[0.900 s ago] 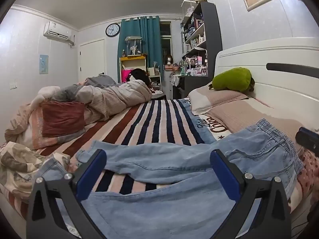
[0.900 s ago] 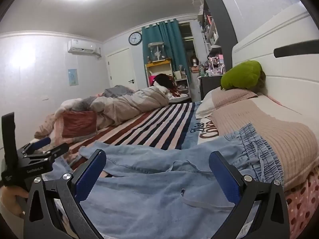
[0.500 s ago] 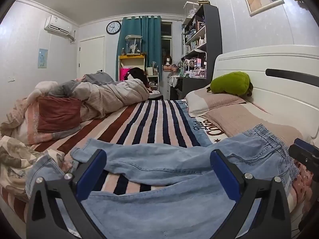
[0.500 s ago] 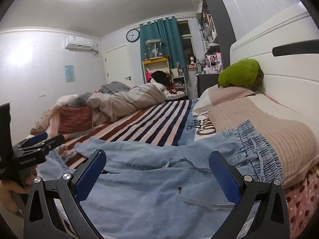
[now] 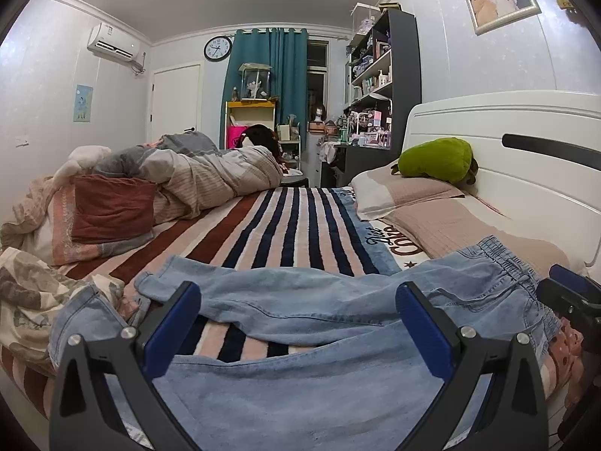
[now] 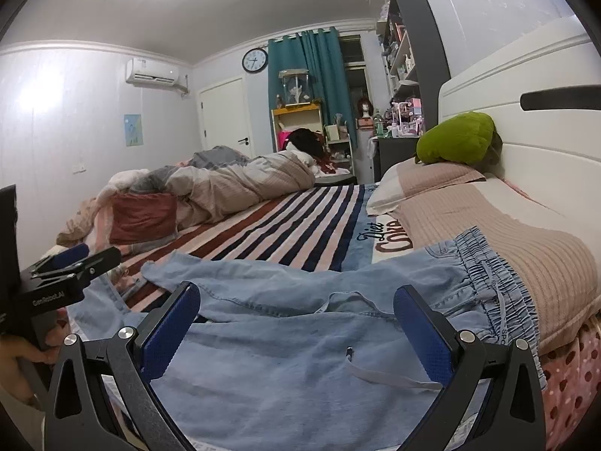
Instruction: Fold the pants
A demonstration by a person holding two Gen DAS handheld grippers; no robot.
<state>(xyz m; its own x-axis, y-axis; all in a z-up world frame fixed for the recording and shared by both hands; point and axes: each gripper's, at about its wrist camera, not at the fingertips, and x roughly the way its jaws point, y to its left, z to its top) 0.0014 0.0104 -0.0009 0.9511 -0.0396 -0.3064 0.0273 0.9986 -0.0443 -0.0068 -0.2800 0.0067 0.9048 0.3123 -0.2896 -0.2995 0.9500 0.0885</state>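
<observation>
Light blue denim pants (image 5: 300, 300) (image 6: 285, 345) lie spread across the near edge of the bed, elastic waistband (image 6: 492, 282) to the right by the pillow, legs running left. My left gripper (image 5: 298, 323) hovers open above the legs, nothing between its blue pads. Open too is my right gripper (image 6: 296, 323), above the seat of the pants near a loose white drawstring (image 6: 383, 374). In the right wrist view the left gripper's body (image 6: 56, 282) shows at the left edge, held by a hand. A dark part of the right gripper (image 5: 571, 300) shows at the right edge of the left wrist view.
A striped blanket (image 5: 293, 225) covers the bed. A bunched duvet (image 5: 210, 176) and a red cushion (image 5: 112, 210) lie at the far left. Pillows (image 5: 405, 191), a green plush (image 5: 435, 159) and the white headboard (image 5: 526, 150) are on the right. Patterned bedding (image 5: 26, 300) is at the left edge.
Both views have shifted slightly: the pants sit a little lower and more of the ceiling and wall shows. The pants lie as before and both grippers stay open.
</observation>
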